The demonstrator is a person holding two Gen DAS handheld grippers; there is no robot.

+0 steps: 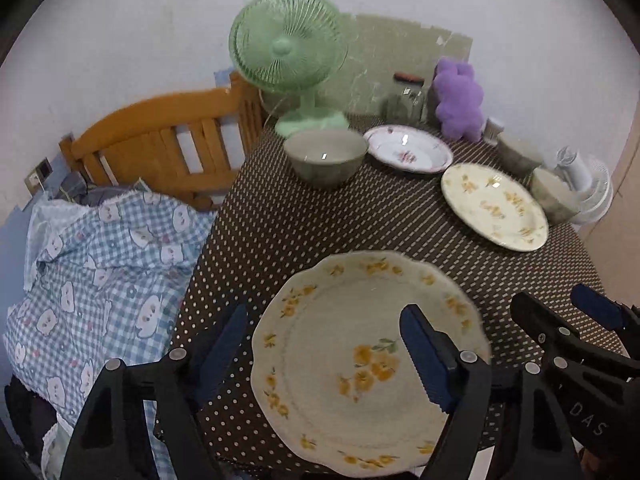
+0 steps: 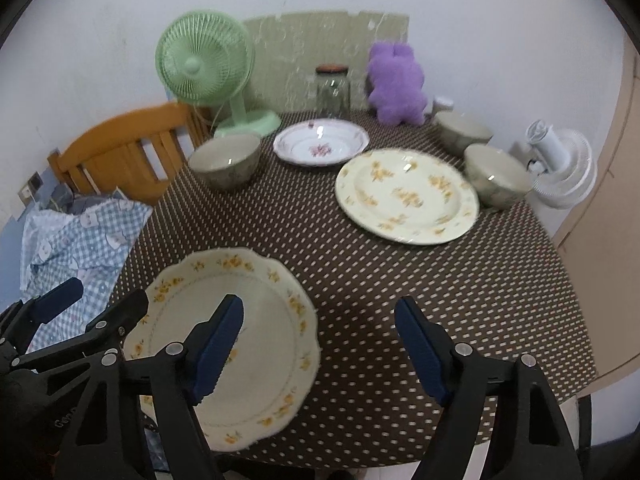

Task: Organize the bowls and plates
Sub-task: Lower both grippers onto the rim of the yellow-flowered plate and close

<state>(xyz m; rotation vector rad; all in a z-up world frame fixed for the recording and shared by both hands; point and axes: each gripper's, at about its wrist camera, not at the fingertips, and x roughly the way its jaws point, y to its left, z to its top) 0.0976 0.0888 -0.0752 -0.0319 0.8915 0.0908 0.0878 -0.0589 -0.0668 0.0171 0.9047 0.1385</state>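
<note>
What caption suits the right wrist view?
Open right gripper above a dotted table set with flowered plates and bowls.

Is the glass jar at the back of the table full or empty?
Looks empty: the glass jar is see-through, with the wall visible behind it and a dark lid on top.

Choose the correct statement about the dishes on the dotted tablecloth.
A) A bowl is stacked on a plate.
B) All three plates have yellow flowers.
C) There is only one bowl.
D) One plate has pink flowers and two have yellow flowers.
D: the far plate has a pink flower pattern, while the near scalloped plate and the round plate carry yellow flowers; three bowls stand separately on the cloth.
</note>
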